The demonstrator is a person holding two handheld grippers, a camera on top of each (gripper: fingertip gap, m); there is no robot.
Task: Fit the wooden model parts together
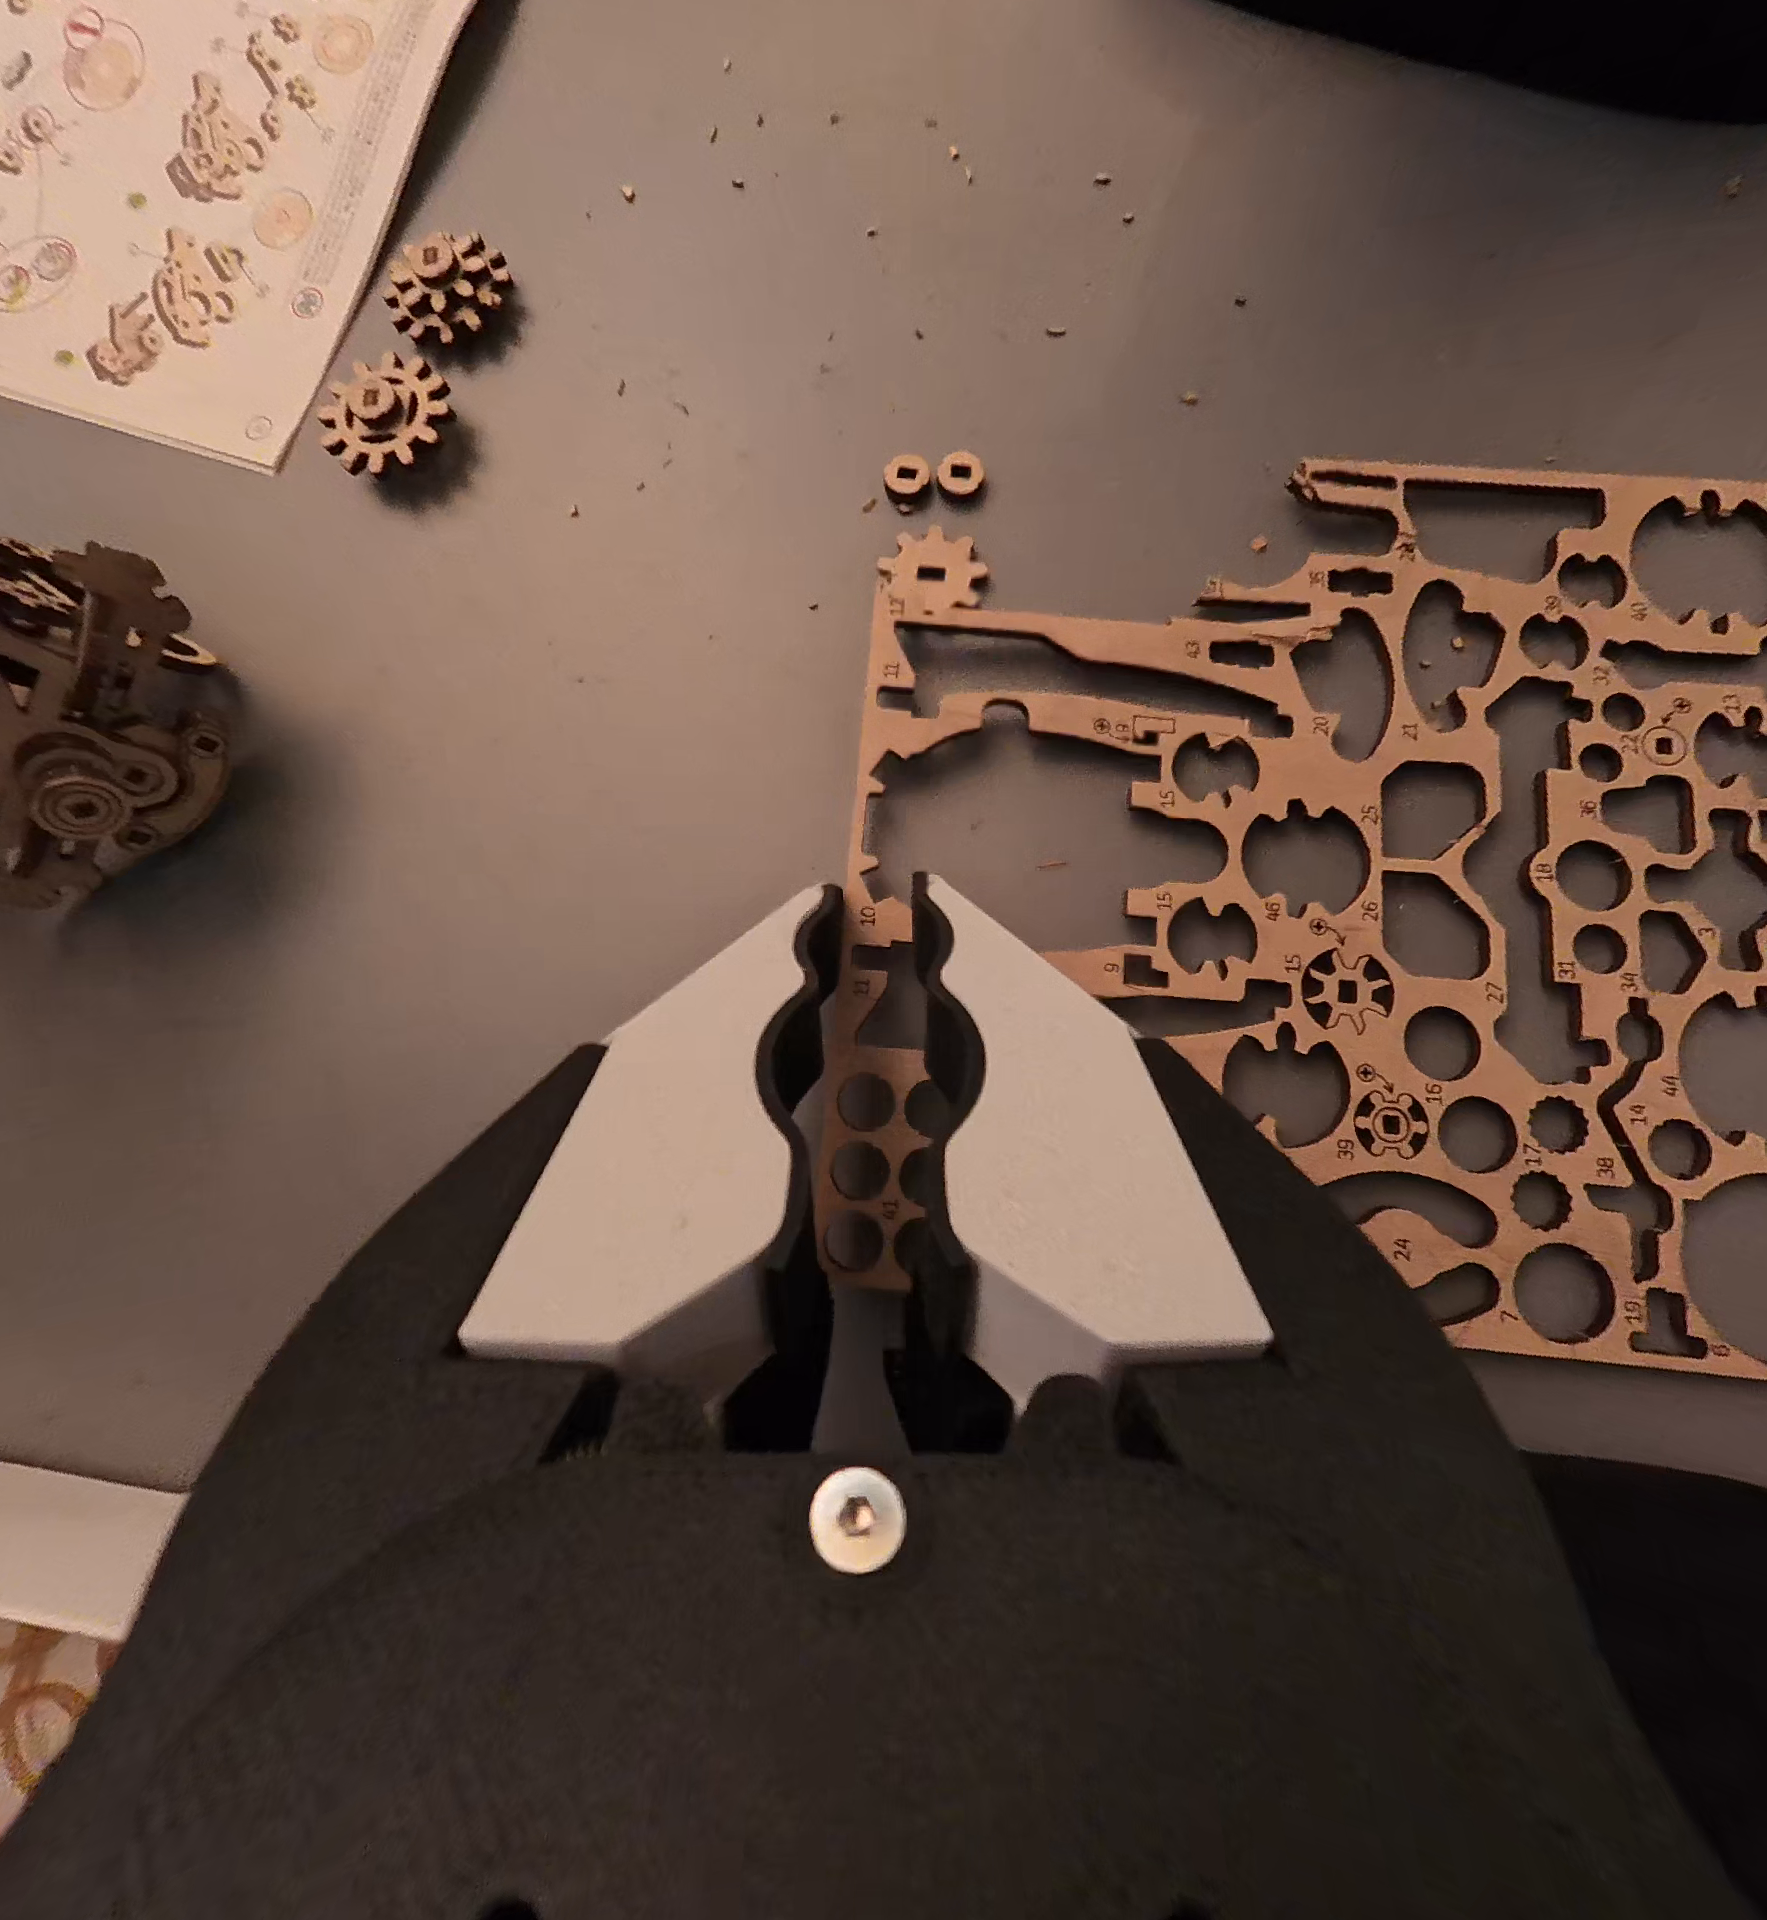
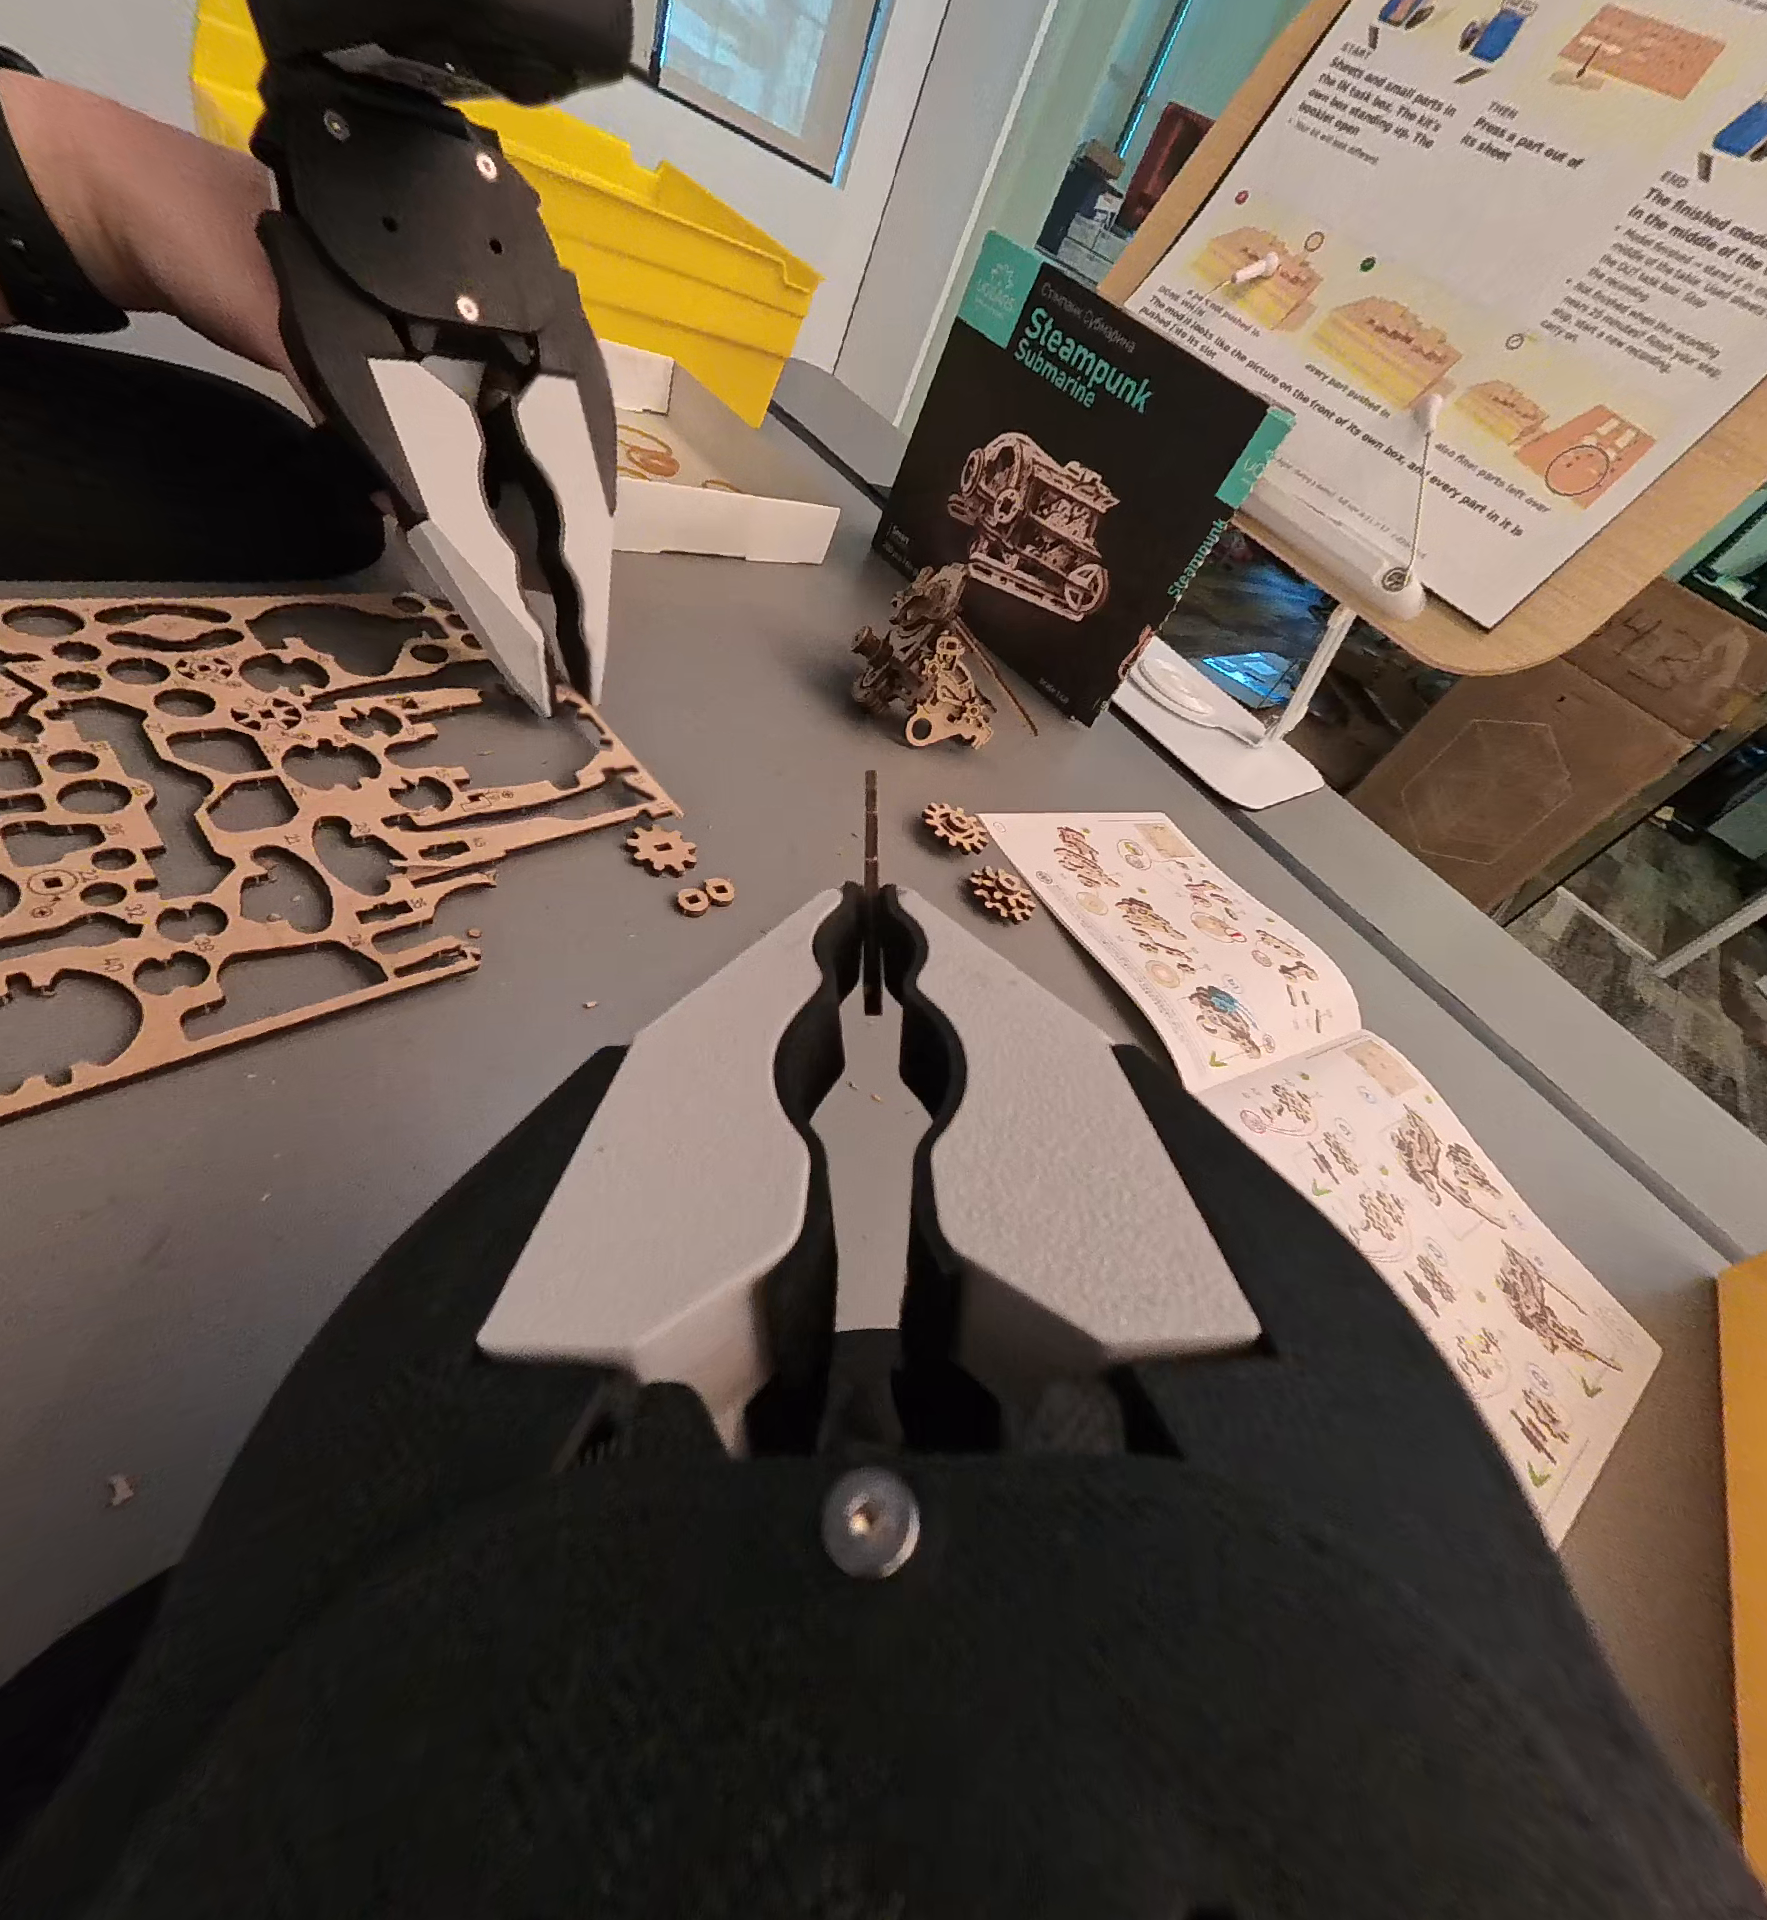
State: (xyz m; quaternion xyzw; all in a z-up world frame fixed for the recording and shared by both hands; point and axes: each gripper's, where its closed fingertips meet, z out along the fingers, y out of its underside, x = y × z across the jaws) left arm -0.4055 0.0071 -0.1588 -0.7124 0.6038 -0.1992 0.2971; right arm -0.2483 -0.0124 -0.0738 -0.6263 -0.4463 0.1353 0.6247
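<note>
The right gripper (image 2: 871, 904) pinches a thin flat wooden part (image 2: 871, 831) edge-on between its fingertips, clear of the table (image 2: 339, 1299). The left gripper (image 1: 877, 899) stands tip-down on the near-left corner of the sheet (image 1: 1378, 935), its fingers a little apart and straddling a strip of the sheet without visibly clamping it; the right view shows its tips on or just above the sheet.

The step in hand looks like a part just freed and due at the model (image 2: 920, 665). To do it well, I would keep the pinch firm but low on the part, since such a thin piece may twist or snap. It should be lined up square with its slot before pressing, and the left gripper should steady the model, which stands well apart from the sheet, at the far side near the box (image 2: 1066, 520).

Only the right view shows the held part, the box, the propped board (image 2: 1481, 312) and the person's arm (image 2: 100, 229). Only the left view shows the sheet's cutouts from above and the strip between the left fingers. Both show two gears (image 1: 411, 353), a smaller gear (image 1: 936, 569), two small rings (image 1: 931, 476) and the booklet (image 2: 1274, 1091).
</note>
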